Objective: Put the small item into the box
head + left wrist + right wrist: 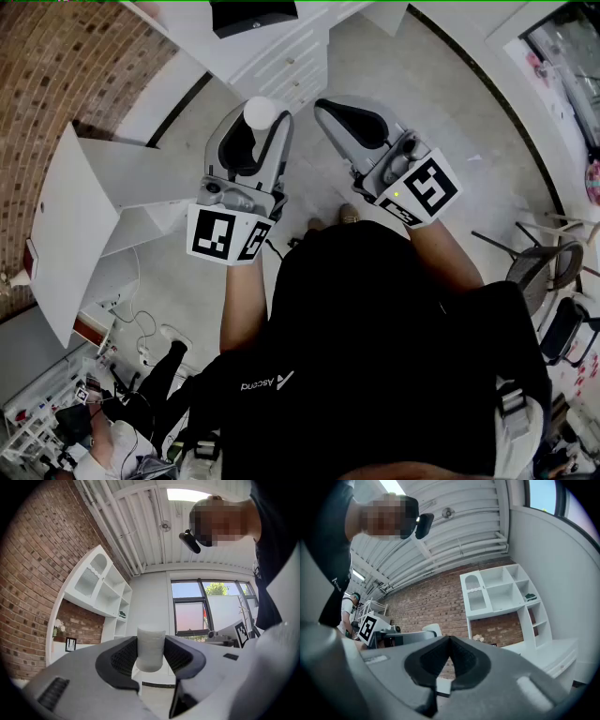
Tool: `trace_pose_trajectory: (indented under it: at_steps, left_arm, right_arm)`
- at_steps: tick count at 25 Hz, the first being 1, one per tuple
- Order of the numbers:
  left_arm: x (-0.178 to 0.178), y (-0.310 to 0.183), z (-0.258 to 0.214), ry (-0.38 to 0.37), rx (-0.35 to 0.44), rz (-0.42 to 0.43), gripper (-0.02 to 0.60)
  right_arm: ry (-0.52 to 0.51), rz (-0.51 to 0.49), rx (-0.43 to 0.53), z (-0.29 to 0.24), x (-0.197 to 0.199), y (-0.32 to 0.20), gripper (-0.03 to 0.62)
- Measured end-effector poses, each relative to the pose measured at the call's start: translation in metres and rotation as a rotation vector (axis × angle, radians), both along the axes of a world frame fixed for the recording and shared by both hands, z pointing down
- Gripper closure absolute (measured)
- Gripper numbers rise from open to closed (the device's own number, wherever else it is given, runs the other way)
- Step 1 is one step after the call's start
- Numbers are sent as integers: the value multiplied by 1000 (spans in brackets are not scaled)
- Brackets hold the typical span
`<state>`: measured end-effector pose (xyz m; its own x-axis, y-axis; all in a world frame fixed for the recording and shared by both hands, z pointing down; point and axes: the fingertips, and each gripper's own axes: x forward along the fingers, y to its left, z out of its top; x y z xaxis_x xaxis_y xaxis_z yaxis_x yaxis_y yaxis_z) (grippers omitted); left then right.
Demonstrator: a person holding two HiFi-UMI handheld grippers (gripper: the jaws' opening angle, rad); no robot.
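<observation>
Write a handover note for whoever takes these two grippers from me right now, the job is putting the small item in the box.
Left gripper: shut on the white cylinder, held up in the air.
Right gripper: jaws together, empty.
Box: I cannot pick it out in any view.
Done: the item is in the grip.
Left: find the box, bring the cylinder over it, release it inside.

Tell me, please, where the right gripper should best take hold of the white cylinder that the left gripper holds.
Probably at the free end of the white cylinder, which sticks out past the jaws of the left gripper. Those jaws clamp its lower part from two opposite sides. The right gripper, now shut, would have to open, come from beyond the tips and close across the curved wall.
</observation>
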<state>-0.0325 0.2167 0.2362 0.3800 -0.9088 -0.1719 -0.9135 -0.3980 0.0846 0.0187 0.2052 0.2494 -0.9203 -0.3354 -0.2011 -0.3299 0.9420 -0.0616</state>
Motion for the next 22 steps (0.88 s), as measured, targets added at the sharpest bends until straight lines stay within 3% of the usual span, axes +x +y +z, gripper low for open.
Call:
trace_pose_trajectory:
  at_steps: [11,22]
  left_arm:
    - [14,-19,2,-10,-13,-28,411]
    - [27,-64,3,-42,-10,-95,411]
  right_arm:
    - [-7,-24,-9,3,16,-18,594]
    - [-11,-47,-11,6,47,-66,592]
